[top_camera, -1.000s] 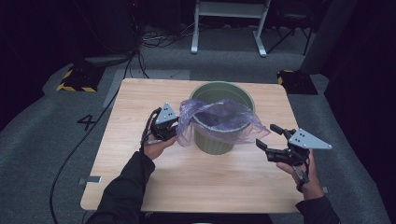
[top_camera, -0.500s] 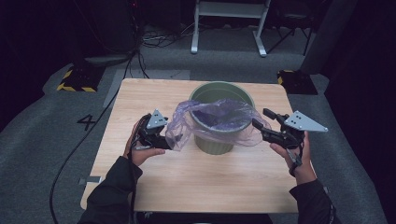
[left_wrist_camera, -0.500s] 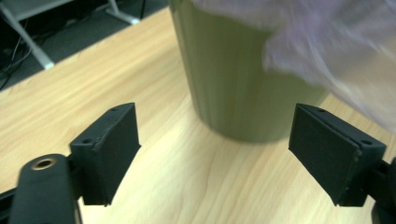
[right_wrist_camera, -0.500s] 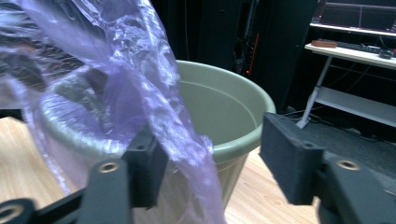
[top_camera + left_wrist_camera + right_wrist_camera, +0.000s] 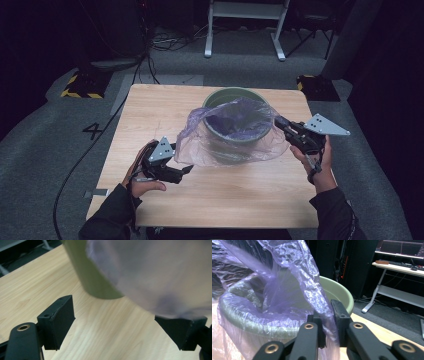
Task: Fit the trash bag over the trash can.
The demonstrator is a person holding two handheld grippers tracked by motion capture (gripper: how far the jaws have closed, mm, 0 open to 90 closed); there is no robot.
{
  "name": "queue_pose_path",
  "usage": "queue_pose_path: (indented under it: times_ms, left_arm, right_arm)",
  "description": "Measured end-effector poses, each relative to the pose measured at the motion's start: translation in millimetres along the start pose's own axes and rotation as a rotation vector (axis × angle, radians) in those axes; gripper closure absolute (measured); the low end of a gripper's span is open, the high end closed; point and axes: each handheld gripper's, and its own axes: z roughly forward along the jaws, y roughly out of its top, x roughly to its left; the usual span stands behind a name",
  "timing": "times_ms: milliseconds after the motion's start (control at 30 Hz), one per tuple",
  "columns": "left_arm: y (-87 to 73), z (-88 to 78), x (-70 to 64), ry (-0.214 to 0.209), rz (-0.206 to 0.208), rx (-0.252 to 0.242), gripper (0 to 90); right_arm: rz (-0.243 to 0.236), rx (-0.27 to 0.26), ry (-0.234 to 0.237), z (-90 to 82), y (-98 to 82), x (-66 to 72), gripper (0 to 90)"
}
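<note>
A green bin (image 5: 235,91) stands at the middle back of the wooden table (image 5: 160,115), with a thin purple plastic bag (image 5: 225,147) draped in and over it. My right gripper (image 5: 279,122) is at the bin's right rim; its jaws have just been closing and are shut on a fold of the bag (image 5: 287,277), in front of the bin's rim (image 5: 338,293). My left gripper (image 5: 187,170) lies low on the table, front left of the bin, with its jaws wide open. Between those jaws (image 5: 113,315) is bare wood; the bag (image 5: 155,272) and the bin's wall (image 5: 92,277) hang just beyond.
The table's front half is bare wood. On the dark floor behind are a yellow-and-black striped block (image 5: 80,85) at the left, another block (image 5: 315,85) at the right, a white desk frame (image 5: 245,30) and a trailing cable (image 5: 85,155).
My left gripper opened, let go of the bag and drew back toward the table's front left. My right gripper moved in to the bin's right rim and shut on the bag.
</note>
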Motion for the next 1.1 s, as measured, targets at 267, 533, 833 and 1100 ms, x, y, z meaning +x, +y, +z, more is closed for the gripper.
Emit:
queue_pose_path:
  times_ms: [267,533,833,1100]
  left_arm:
    - [-3.8,-3.2,-5.4,0.006,0.061,0.032,15.4]
    - [-4.4,-12.3,-14.8,-0.028,0.021,-0.033,15.4]
    - [27.5,-24.9,-27.7,0.035,-0.024,-0.182,15.2]
    - [66.8,-26.1,2.8,0.113,-0.122,-0.313,28.3]
  right_arm:
    - [0.003,0.004,-0.029,0.3,0.3,-3.3,86.9]
    - [-0.004,0.010,-0.029,0.6,2.0,-3.3,86.6]
    - [-0.019,0.024,-0.023,3.7,1.1,-0.1,85.2]
    - [-0.025,0.022,-0.023,4.1,3.1,-1.7,85.2]
